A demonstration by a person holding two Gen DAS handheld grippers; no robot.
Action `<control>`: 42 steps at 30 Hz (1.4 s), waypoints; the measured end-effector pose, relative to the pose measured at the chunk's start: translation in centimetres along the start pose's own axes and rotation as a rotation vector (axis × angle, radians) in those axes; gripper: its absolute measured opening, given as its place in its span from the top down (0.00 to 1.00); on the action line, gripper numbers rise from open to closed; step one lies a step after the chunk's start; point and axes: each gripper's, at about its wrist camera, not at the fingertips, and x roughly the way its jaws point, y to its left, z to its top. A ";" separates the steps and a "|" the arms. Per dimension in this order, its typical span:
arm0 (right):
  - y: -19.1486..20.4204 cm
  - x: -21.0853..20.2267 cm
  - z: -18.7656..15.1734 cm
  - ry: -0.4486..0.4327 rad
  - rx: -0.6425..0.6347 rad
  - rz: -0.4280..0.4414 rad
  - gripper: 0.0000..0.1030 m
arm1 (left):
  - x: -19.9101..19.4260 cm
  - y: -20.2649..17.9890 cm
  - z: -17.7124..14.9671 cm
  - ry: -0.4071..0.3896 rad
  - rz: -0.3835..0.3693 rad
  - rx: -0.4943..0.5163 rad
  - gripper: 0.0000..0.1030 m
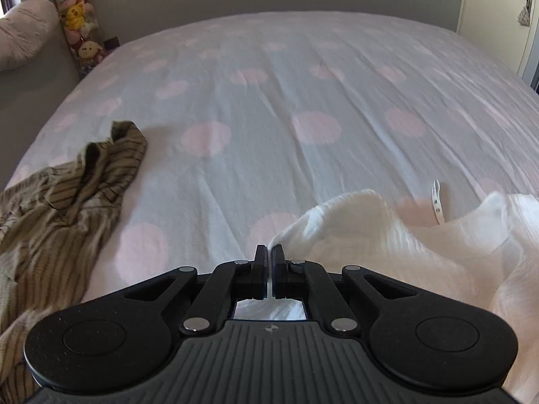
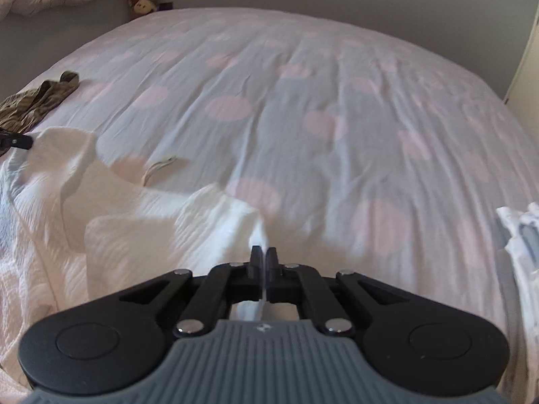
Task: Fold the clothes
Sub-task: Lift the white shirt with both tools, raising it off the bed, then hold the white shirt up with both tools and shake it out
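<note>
Pale bedsheet (image 1: 262,107) printed with large pink dots covers a wide bed and fills most of both wrist views, lightly wrinkled. White crinkled garment (image 1: 387,245) lies spread over the near part of the bed, between the two grippers, with its far edge lifted into soft peaks. A small white tag (image 1: 436,202) stands up from the sheet side of that edge. Brown striped garment (image 1: 67,208) lies crumpled on the sheet to the left, apart from the white one. At the right edge of the right wrist view, another white piece of clothing (image 2: 520,235) rests on the bed. A row of plush toys (image 1: 79,20) stands against the wall beyond the bed's far left corner, next to a pale bundled cover (image 1: 23,33).

Left gripper (image 1: 269,252) has its jaws pressed together on a corner of the white crinkled garment. Right gripper (image 2: 263,254) is likewise clamped on another corner of the same garment, with cloth showing between the black fingers (image 2: 255,262).
</note>
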 end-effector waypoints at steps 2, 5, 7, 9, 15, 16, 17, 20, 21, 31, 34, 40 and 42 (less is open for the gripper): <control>-1.0 -1.7 0.9 -0.054 0.011 -0.036 0.98 | -2.1 1.1 1.0 -0.041 0.004 -0.034 1.00; -1.5 -4.5 2.4 -0.133 -0.007 -0.067 0.98 | -5.5 1.7 1.9 -0.116 0.017 -0.045 1.00; -1.5 -6.4 3.2 -0.188 -0.023 -0.081 0.98 | -8.0 2.0 2.4 -0.170 0.032 -0.047 1.00; -1.5 -8.6 4.0 -0.252 -0.038 -0.101 0.98 | -10.8 2.4 2.8 -0.232 0.039 -0.058 1.00; -1.6 -16.6 6.9 -0.468 -0.060 -0.153 0.98 | -19.6 3.0 4.9 -0.408 0.037 -0.084 1.00; -1.6 -18.2 7.3 -0.511 -0.063 -0.167 0.98 | -21.2 2.9 5.2 -0.439 0.037 -0.079 1.00; -1.6 -19.7 7.8 -0.551 -0.065 -0.182 0.98 | -22.8 2.7 5.5 -0.470 0.039 -0.071 1.00; -1.7 -24.4 9.0 -0.671 -0.067 -0.219 0.98 | -27.3 2.1 6.2 -0.564 0.047 -0.058 1.00; -1.6 -26.1 9.4 -0.708 -0.070 -0.228 0.98 | -28.7 1.9 6.4 -0.598 0.051 -0.055 1.00; 0.1 -38.8 9.5 -0.988 -0.112 -0.275 0.98 | -41.0 1.7 6.9 -0.878 0.062 -0.067 1.00; 0.7 -41.6 8.8 -1.055 -0.120 -0.284 0.98 | -43.5 1.6 6.2 -0.946 0.072 -0.057 1.00; 1.2 -45.8 6.9 -1.131 -0.120 -0.296 0.98 | -46.1 1.4 4.9 -1.014 0.069 -0.019 1.00; 1.3 -46.3 6.0 -1.137 -0.121 -0.296 0.98 | -46.4 1.4 4.2 -1.017 0.061 -0.013 1.00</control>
